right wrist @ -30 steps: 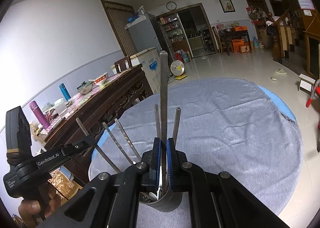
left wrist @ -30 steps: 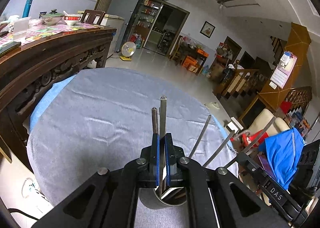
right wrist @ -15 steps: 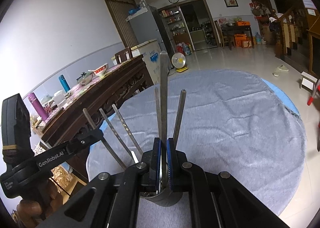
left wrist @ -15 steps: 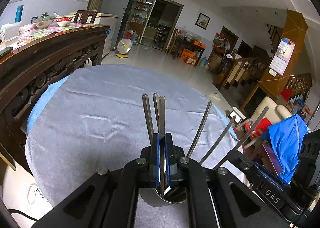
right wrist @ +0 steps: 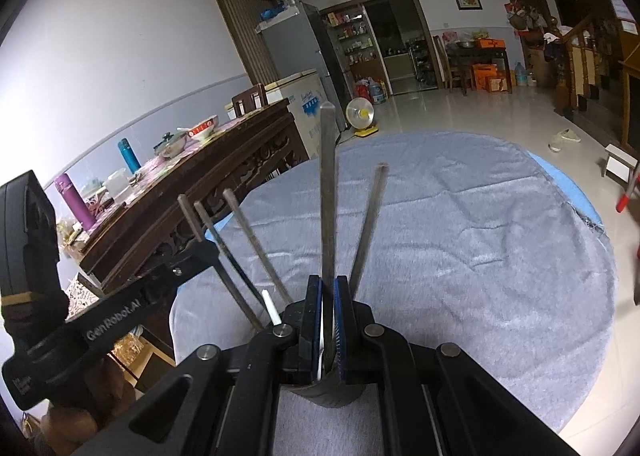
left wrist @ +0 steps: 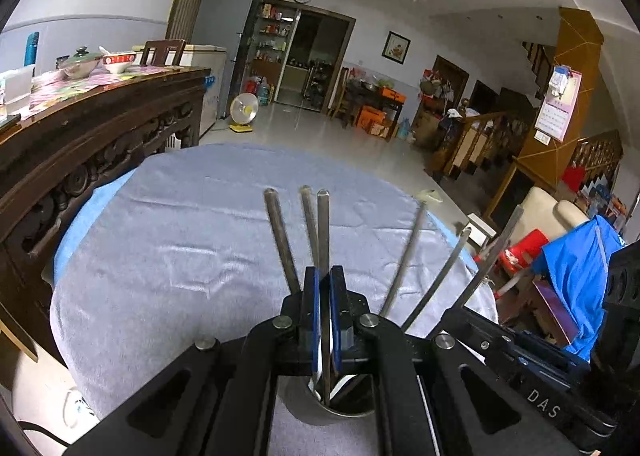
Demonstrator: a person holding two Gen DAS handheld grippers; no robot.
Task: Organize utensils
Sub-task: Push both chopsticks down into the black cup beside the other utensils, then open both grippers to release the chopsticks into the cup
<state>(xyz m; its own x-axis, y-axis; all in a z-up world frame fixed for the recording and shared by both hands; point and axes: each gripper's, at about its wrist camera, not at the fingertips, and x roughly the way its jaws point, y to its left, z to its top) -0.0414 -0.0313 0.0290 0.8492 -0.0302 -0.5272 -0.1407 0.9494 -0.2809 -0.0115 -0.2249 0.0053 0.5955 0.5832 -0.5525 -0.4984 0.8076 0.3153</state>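
Observation:
A metal cup (left wrist: 338, 406) stands on the grey cloth right under both grippers, with several long metal utensils upright in it. My left gripper (left wrist: 324, 296) is shut on one flat utensil handle (left wrist: 323, 232), whose lower end reaches into the cup. Two more handles (left wrist: 280, 236) stand just left of it. In the right wrist view my right gripper (right wrist: 329, 304) is shut on a tall utensil handle (right wrist: 328, 183) above the same cup (right wrist: 332, 392). A loose handle (right wrist: 368, 223) leans to its right. The left gripper's body (right wrist: 120, 308) shows at the left, and the right gripper's body (left wrist: 520, 348) in the left wrist view.
The grey cloth (right wrist: 460, 248) covers a round table over a blue layer. A dark carved sideboard (left wrist: 92, 143) with bowls and bottles runs along the left. A blue cloth over a chair (left wrist: 576, 276) stands to the right. A hand (right wrist: 72, 412) holds the left gripper.
In the left wrist view a third handle has appeared left of the held one and the handles have spread apart. In the right wrist view the loose handle has tilted further right.

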